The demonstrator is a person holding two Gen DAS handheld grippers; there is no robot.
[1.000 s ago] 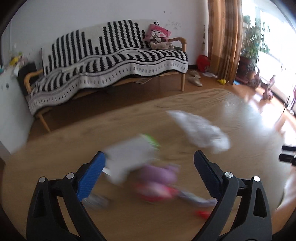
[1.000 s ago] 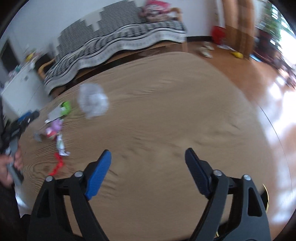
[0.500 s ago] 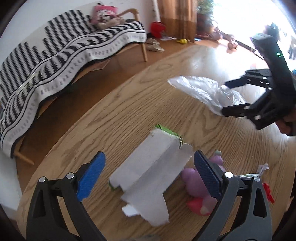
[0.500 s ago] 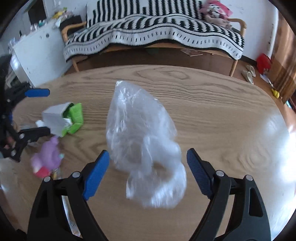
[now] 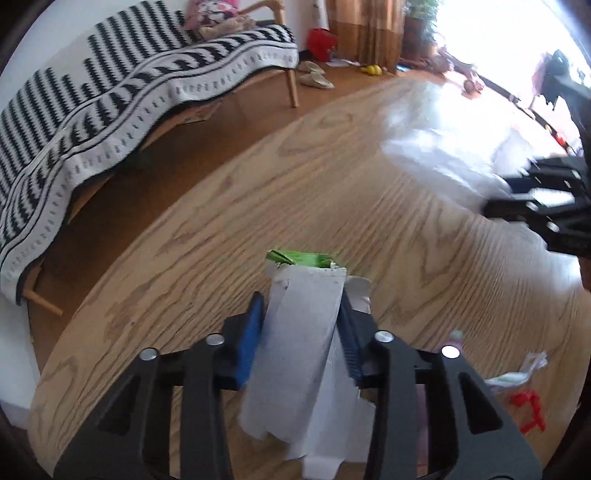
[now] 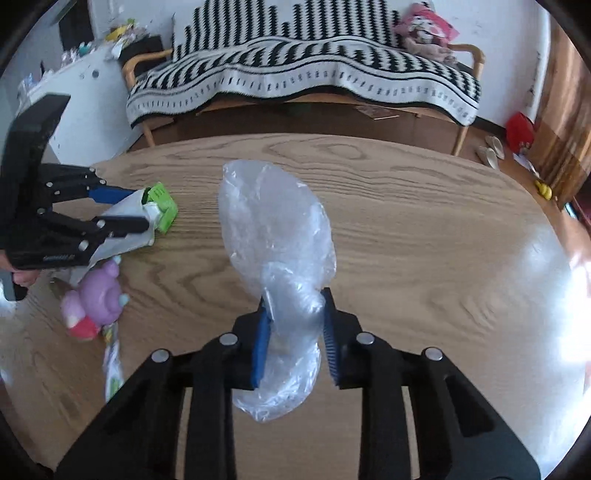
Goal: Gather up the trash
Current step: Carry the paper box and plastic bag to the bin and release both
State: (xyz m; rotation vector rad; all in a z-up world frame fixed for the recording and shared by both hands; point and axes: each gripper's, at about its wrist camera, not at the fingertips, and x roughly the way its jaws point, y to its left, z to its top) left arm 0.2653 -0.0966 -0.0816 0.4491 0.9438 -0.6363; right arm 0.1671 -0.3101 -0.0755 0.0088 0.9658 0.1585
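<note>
Both grippers have come down onto their targets since a second ago, when each pair of jaws stood wide above the bare wood.

Nearest in the left wrist view, the left gripper (image 5: 301, 325) has its jaws closing, blue pads pressed against both sides of a flattened white carton (image 5: 295, 354) with a green end. No writing on the carton can be read. The carton lies on the wooden desk (image 5: 207, 251), its green end pointing away past the fingertips. Right of it lie a clear wrapper (image 5: 517, 373) and a small red piece of plastic (image 5: 530, 410).

In the right wrist view, the right gripper (image 6: 295, 328) has its jaws closing too, pinching the bunched neck of a clear plastic bag (image 6: 273, 221). Most of the bag billows beyond the jaws; a smaller bulge hangs between the fingers nearer the camera. To the left lies a purple plush toy (image 6: 94, 299), just beside the carton.

Beyond the desk stands a wooden bench (image 6: 465, 51) covered by a black-and-white striped blanket (image 6: 295, 62), with a pink plush toy (image 6: 428, 29) on top.
</note>
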